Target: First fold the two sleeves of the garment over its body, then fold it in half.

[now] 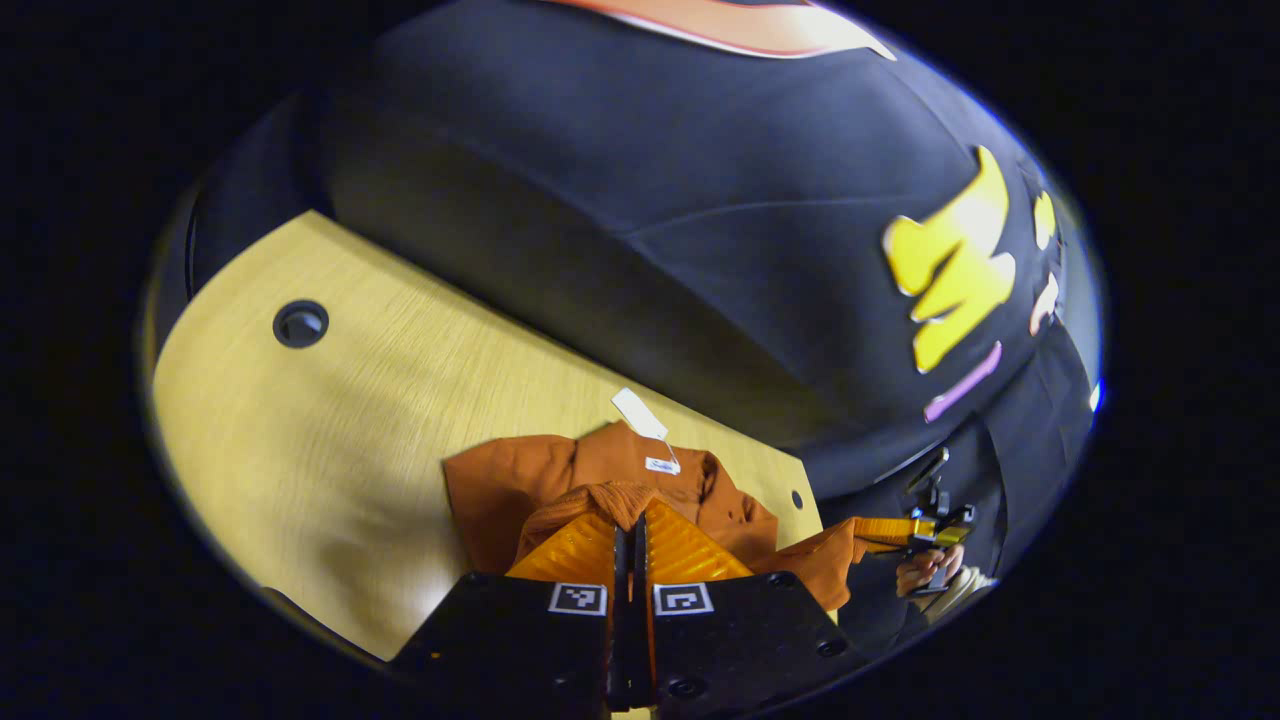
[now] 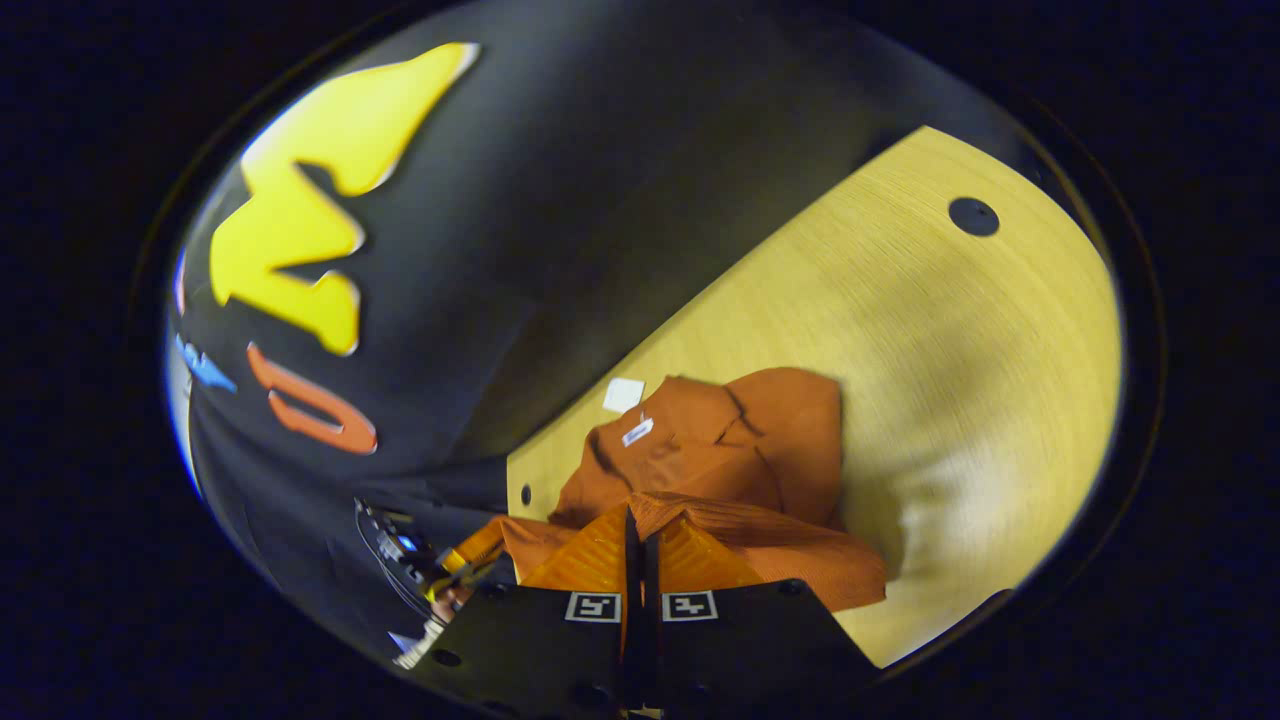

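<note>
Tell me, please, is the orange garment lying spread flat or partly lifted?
Partly lifted: both grippers, left and right, are shut on the garment hem, raising it while its collar end lies on the table.

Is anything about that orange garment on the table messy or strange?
Nothing looks damaged. The orange garment lies bunched near the table's edge, its hem lifted by both grippers, and a white tag sticks out at the collar.
</note>
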Demonstrator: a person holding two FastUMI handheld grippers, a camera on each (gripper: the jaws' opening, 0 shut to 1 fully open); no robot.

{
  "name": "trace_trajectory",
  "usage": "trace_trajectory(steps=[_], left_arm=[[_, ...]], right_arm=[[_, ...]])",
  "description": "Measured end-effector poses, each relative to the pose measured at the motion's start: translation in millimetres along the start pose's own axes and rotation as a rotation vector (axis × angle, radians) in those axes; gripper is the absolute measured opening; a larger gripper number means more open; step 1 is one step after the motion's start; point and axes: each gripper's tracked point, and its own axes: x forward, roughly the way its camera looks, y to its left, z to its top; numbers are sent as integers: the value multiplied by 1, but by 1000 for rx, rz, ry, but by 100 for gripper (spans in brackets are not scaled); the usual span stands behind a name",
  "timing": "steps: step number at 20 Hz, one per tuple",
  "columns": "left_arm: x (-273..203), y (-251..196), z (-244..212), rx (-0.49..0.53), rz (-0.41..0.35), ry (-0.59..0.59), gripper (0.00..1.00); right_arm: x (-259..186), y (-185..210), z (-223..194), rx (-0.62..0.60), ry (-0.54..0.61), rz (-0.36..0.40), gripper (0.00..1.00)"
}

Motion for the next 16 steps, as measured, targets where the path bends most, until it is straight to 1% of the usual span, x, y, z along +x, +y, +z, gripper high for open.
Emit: trace_trajectory(steps=[1, 3, 4, 5, 7, 8, 9, 10, 11, 12, 13, 14, 15, 16], left_arm=[[15, 11, 9, -86, -7, -16, 4], [20, 39, 25, -244, -14, -45, 3], [20, 49, 29, -314, -16, -53, 11], [18, 56, 33, -391, -25, -67, 4], [4, 61, 49, -541, -64, -130, 4], [-5, 62, 57, -601, -79, -162, 4], [-13, 62, 66, -647, -90, -197, 4], [-24, 63, 72, -677, -93, -225, 12], [-33, 63, 77, -700, -93, -247, 3], [-42, 62, 81, -719, -92, -266, 4], [-34, 68, 77, -750, -97, -288, 4], [-38, 63, 82, -786, -110, -314, 4], [-36, 59, 87, -821, -130, -347, 5], [-37, 57, 89, -850, -141, -370, 6]], right_arm=[[19, -9, 12, 61, -21, 0, 0], [41, -36, 24, 144, -44, -30, 0], [50, -41, 30, 181, -48, -28, 0], [56, -49, 37, 228, -64, -13, 0], [59, -66, 56, 331, -111, -5, 0], [51, -75, 66, 379, -133, 12, 1], [43, -82, 73, 411, -152, 18, 1], [31, -91, 77, 433, -164, 18, 1], [25, -97, 80, 452, -166, 10, 1], [19, -101, 85, 473, -178, 6, 1], [15, -102, 87, 490, -188, 2, 2], [14, -100, 85, 507, -197, 8, 3], [11, -97, 87, 521, -213, 28, 6], [14, -93, 88, 534, -222, 39, 5]])
